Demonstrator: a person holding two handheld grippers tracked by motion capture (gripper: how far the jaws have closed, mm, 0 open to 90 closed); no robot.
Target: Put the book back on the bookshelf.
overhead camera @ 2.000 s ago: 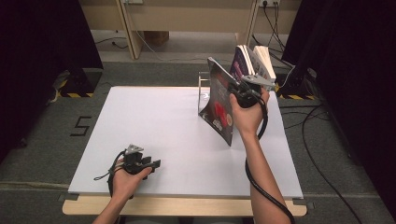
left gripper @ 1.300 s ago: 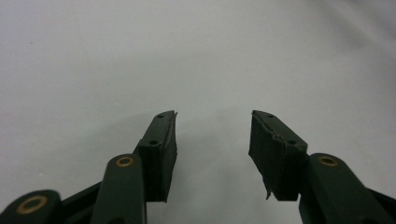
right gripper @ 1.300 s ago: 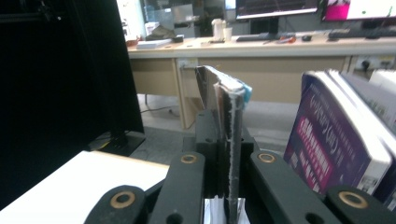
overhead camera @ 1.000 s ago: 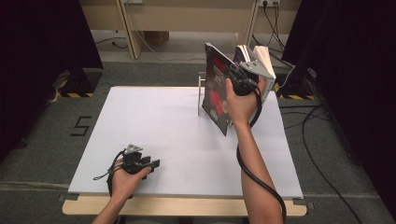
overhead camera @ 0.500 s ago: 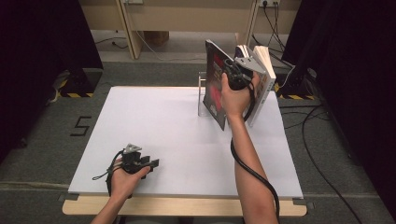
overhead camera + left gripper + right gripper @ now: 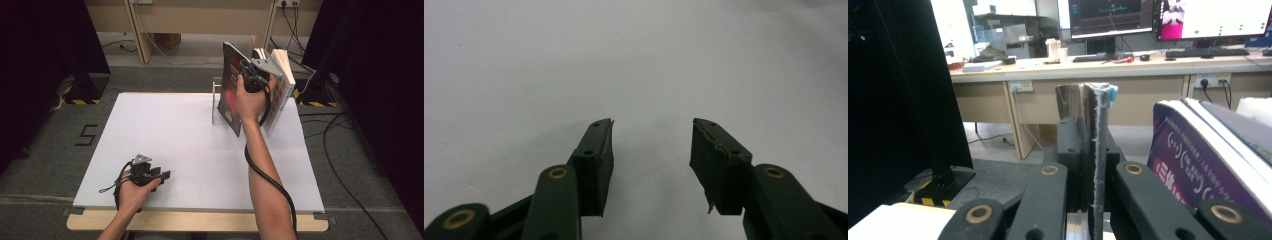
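Note:
A thin black book with a red cover picture (image 6: 229,87) is held nearly upright at the table's far right, and my right gripper (image 6: 248,70) is shut on its top edge. It hangs between a metal bookend (image 6: 216,102) on its left and leaning books (image 6: 281,87) on its right. In the right gripper view the book's edge (image 6: 1094,112) is pinched between the two pads of the right gripper (image 6: 1088,150), with a purple book (image 6: 1193,160) close by on the right. My left gripper (image 6: 161,175) rests on the table's front left, open and empty; the left gripper (image 6: 651,145) has bare table between its jaws.
The white table (image 6: 165,125) spreads wide between the two hands. Past its far edge are a grey floor, cables and desk legs (image 6: 137,30). A desk with monitors (image 6: 1113,17) stands beyond the table.
My right hand has carried the black book back and a little left, setting it more upright beside the leaning books. The left hand has stayed put.

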